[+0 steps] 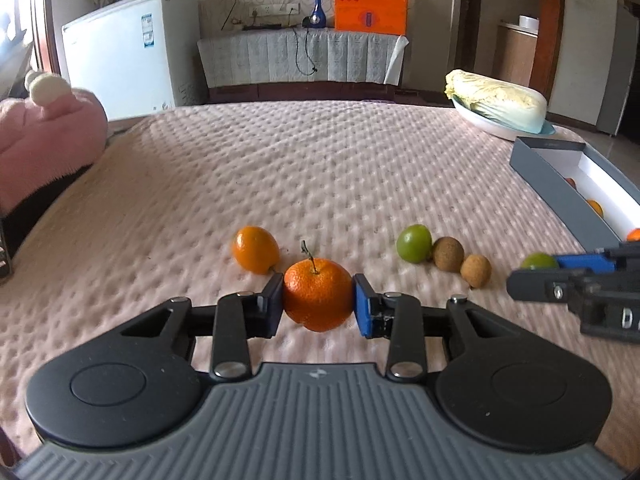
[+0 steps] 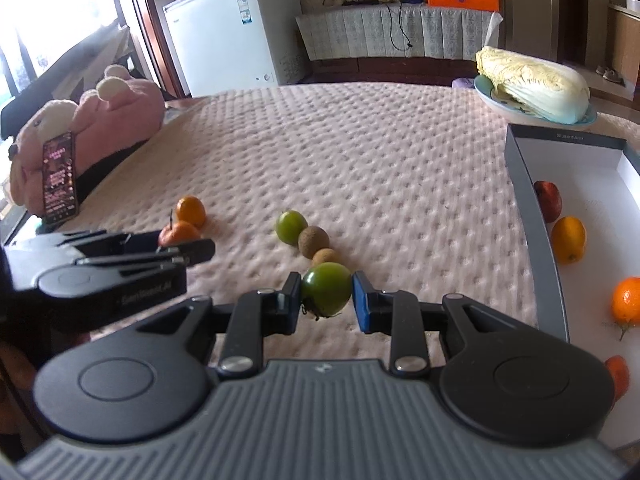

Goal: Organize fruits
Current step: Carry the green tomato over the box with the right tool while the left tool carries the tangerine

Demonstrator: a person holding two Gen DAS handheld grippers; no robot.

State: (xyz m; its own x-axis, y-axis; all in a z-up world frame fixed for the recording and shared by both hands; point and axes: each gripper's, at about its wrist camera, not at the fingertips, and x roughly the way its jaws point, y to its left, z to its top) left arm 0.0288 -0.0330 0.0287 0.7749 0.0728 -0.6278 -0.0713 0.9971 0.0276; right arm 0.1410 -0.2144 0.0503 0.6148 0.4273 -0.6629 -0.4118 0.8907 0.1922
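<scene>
Left gripper [image 1: 319, 300] has its blue pads pressed on both sides of the stemmed tangerine [image 1: 318, 294] — clamped, fruit sitting on the pink quilted tabletop [image 1: 320, 160] near its front edge. A smaller orange [image 1: 256, 249] sits just behind it. Right gripper [image 2: 326, 296] is closed around a dark green fruit [image 2: 326, 289] — pads touching each side. Behind that, a light green fruit [image 2: 291, 227] and two brown ones [image 2: 313, 242] run in a touching line. At the right edge, the grey box [image 2: 536, 216] holds a red fruit [image 2: 548, 200], a yellow-orange fruit [image 2: 568, 239] and a tangerine with a stem [image 2: 626, 301].
</scene>
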